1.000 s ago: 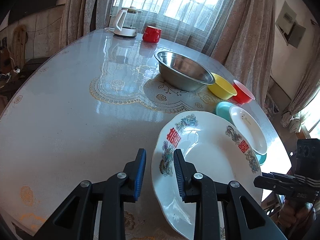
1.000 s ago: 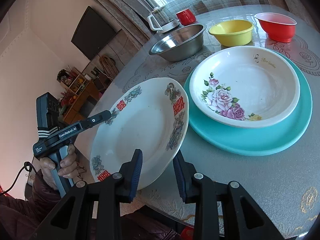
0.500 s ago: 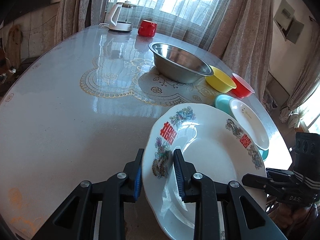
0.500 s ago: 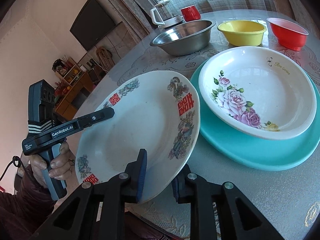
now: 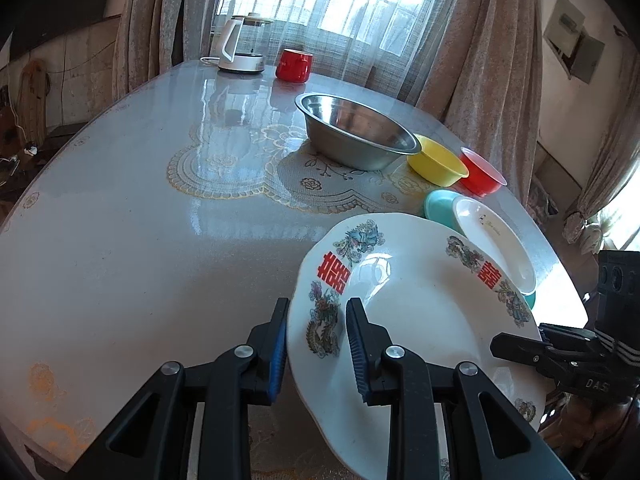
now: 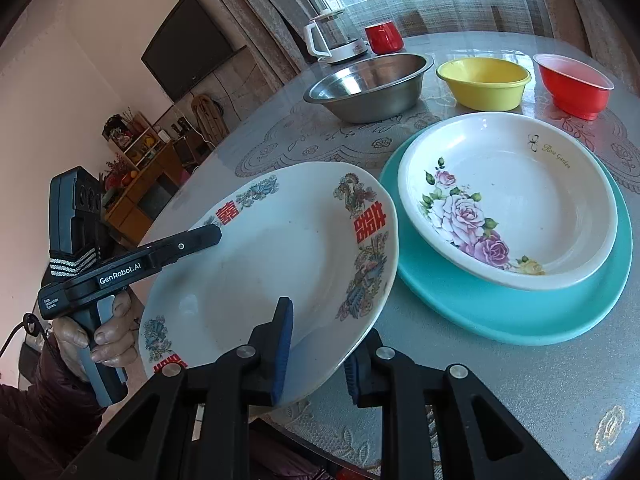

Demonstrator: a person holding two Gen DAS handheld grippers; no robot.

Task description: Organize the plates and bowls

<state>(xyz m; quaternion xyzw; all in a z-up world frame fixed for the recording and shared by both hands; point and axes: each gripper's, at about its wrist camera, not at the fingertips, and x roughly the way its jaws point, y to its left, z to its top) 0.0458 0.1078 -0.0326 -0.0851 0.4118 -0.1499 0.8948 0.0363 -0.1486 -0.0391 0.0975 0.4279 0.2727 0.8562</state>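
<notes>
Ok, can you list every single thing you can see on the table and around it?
big plate: one, white with red characters and birds, tilted off the table's near edge, gripped on two sides
rose plate: one, white with pink roses, lying on the teal plate
teal plate: one, teal, under the rose plate
steel bowl: one, silver, mid-table
yellow bowl: one, right of the steel bowl
red bowl: one, right of the yellow bowl
kettle: one, white, far edge
red cup: one, beside the kettle
table: one, grey, lace pattern
TV: one, black, wall
left tongs: closed on the big plate's rim
right tongs: closed on its opposite rim
</notes>
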